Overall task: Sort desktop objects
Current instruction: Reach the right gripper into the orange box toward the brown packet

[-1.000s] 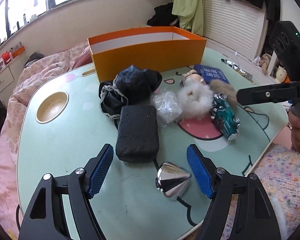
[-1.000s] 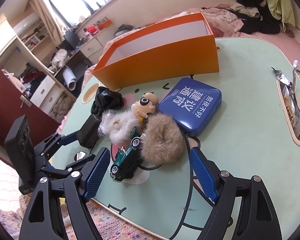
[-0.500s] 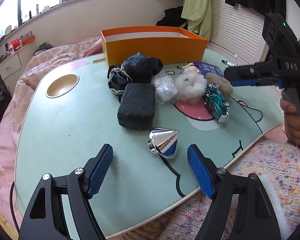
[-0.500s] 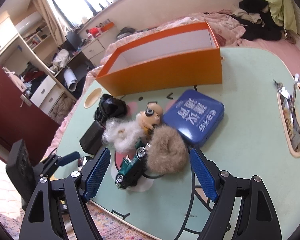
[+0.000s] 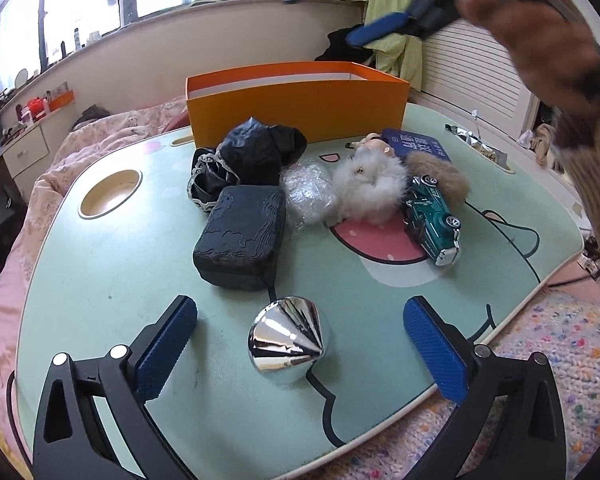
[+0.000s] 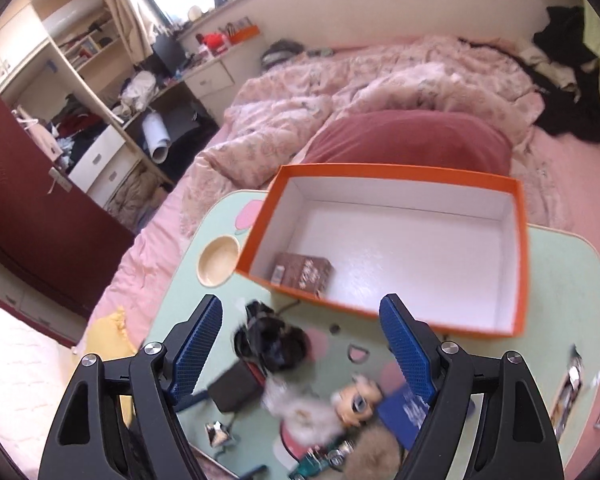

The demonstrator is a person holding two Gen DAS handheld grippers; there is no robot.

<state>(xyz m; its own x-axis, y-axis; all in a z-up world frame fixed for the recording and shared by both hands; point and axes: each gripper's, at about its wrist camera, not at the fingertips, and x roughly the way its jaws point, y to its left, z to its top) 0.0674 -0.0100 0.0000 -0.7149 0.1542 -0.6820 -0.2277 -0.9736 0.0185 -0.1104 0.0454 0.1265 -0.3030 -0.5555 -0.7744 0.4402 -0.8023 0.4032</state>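
Observation:
My left gripper [image 5: 300,338] is open low over the table, its blue pads on either side of a shiny chrome cone [image 5: 288,344]. Beyond lie a black case [image 5: 240,236], a black bag [image 5: 256,156], clear plastic wrap [image 5: 310,192], a white fluffy doll [image 5: 370,184], a brown fur ball [image 5: 440,176], a green toy car [image 5: 434,220] and a blue tin [image 5: 420,144]. The orange box [image 5: 300,104] stands at the back. My right gripper [image 6: 300,344] is open and empty, high above the table near the orange box [image 6: 518,264], which holds a brown packet [image 6: 304,274].
The green table [image 5: 120,280] has a round cup recess [image 5: 110,194] at the left and a slot with wrappers [image 5: 476,144] at the right. A pink bed [image 6: 340,92] surrounds the table. The table's front edge is close under my left gripper.
My right gripper has risen high above the table and tilted down toward the orange box. My left gripper has moved closer to the chrome cone, which now sits between its pads.

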